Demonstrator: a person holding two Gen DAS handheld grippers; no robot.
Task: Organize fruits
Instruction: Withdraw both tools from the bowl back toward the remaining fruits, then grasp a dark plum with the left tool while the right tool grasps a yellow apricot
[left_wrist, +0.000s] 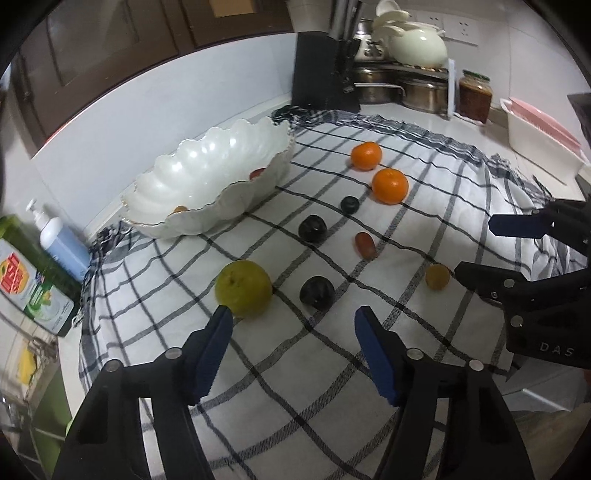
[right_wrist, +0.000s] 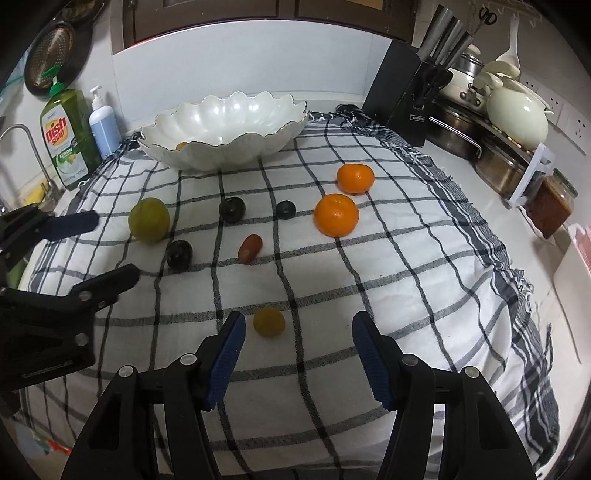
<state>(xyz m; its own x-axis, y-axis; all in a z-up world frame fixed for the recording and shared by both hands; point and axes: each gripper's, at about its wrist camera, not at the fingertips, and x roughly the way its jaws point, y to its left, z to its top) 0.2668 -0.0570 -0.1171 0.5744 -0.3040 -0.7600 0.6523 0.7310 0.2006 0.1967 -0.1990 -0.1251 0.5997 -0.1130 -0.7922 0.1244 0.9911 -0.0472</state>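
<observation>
Your right claw (right_wrist: 298, 325), jaws apart and empty, has the small yellow fruit (right_wrist: 269, 322) just ahead, nearer its left finger. Your left claw (left_wrist: 293, 319), also apart, sits near the green fruit (left_wrist: 243, 288) on the checked cloth (left_wrist: 295, 369).

1. The right gripper (right_wrist: 298, 325) hangs low over the checked cloth (right_wrist: 406, 280), its blue-padded jaws spread wide and holding nothing.
2. A small yellow fruit (right_wrist: 269, 322) lies on the cloth between the fingertips, nearer the left one.
3. Further off lie a red oblong fruit (right_wrist: 250, 248), three dark plums (right_wrist: 179, 254) (right_wrist: 232, 209) (right_wrist: 285, 209), a green fruit (right_wrist: 149, 219) and two oranges (right_wrist: 336, 215) (right_wrist: 355, 178) — all apart from one another.
4. The white scalloped bowl (right_wrist: 258, 142) stands at the cloth's far edge; a small yellowish fruit shows inside.
5. The left gripper (right_wrist: 110, 251) enters from the left edge, jaws parted, its upper finger just beside the green fruit.
6. Behind — a dish soap bottle (right_wrist: 66, 136), a pump bottle (right_wrist: 103, 125) and a knife block (right_wrist: 402, 96).
</observation>
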